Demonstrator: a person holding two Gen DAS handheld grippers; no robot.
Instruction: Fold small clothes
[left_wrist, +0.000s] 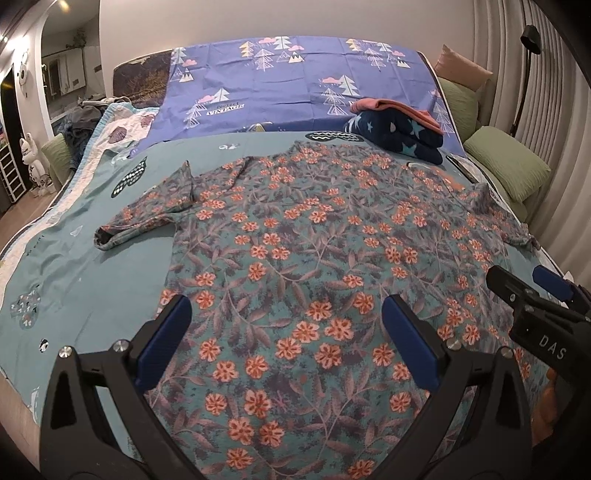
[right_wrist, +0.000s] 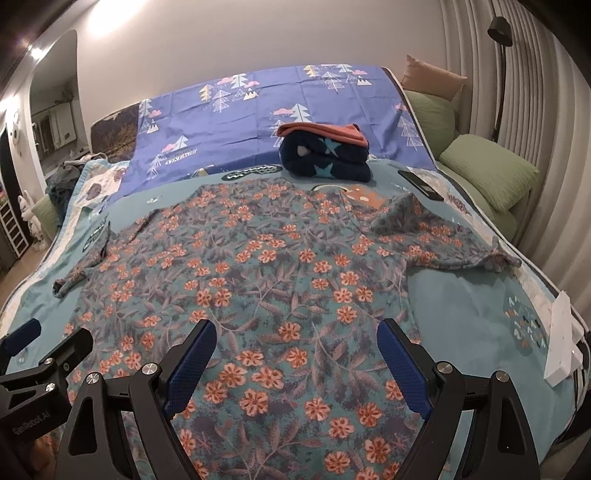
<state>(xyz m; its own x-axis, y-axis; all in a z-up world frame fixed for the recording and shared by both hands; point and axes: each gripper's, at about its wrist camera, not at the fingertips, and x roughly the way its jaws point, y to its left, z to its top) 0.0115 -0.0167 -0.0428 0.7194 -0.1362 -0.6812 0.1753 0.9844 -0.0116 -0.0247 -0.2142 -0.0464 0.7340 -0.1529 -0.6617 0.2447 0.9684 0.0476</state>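
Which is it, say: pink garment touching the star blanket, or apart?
Touching. The right wrist view shows the pink garment lying directly on top of the star blanket, with no gap.

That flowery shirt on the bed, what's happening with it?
A person is about to fold it. The floral shirt lies spread flat on the bed, both sleeves out to the sides. The left tool and the right tool hover open over its near hem, holding nothing. At the far end sits a small pile of folded clothes, a pink piece on top of a navy star-print one.
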